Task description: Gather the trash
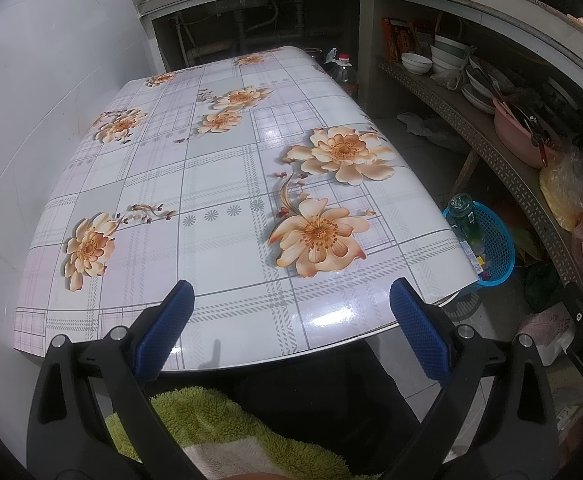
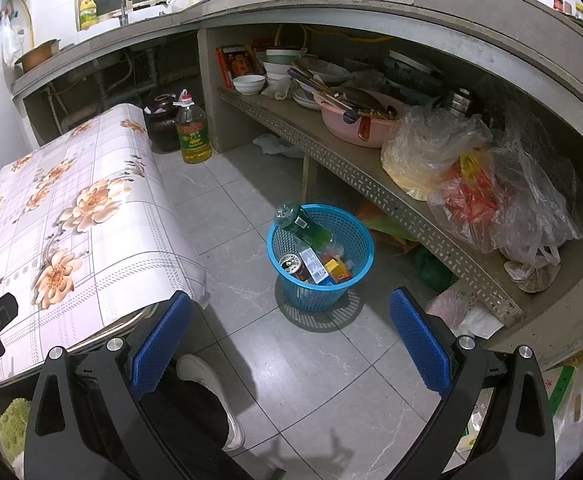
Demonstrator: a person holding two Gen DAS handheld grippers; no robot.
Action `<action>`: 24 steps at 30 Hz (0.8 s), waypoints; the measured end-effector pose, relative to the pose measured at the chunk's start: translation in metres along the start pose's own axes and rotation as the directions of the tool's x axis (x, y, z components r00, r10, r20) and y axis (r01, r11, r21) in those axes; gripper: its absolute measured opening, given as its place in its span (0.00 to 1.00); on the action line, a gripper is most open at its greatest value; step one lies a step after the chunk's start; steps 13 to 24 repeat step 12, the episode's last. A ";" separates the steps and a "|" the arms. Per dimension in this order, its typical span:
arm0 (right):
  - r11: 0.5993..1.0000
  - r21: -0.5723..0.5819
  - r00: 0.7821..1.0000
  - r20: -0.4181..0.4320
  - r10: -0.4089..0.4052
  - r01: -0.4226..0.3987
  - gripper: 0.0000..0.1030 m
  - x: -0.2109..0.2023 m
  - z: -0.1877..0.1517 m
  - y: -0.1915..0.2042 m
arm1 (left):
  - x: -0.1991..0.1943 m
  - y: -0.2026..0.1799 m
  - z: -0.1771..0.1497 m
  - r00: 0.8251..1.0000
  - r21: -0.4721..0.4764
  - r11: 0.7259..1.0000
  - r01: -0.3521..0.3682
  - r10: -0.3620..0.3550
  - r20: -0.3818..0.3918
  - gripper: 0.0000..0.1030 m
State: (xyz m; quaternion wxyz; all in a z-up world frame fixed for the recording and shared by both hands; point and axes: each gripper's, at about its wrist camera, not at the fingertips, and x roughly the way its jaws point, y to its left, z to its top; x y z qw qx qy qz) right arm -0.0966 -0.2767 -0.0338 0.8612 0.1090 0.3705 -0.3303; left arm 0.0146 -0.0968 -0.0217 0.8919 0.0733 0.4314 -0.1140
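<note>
Trash heaped in blue basket, green bottle tilted up-left

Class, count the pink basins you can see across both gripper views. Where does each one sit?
1. The pink basin sits on the perforated shelf under the counter, holding utensils, beside the plastic bags. Others may hide behind the clutter.

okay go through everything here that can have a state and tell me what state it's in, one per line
Left gripper: open, empty.
Right gripper: open, empty.
Basket: upright on floor, holding trash.
Green bottle: in basket, tilted over rim.
Oil bottle: upright, capped.
Table: no trash visible on it.
</note>
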 end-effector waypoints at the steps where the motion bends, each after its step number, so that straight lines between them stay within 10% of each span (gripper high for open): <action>1: 1.000 -0.001 1.000 0.001 0.000 0.000 0.94 0.000 0.000 0.000 | 0.000 0.000 0.000 1.000 -0.001 1.000 0.000 0.000 0.000 0.92; 24: 1.000 0.000 1.000 0.000 -0.001 0.001 0.94 0.000 0.000 0.000 | 0.000 0.001 0.000 1.000 -0.002 1.000 0.001 -0.001 -0.001 0.92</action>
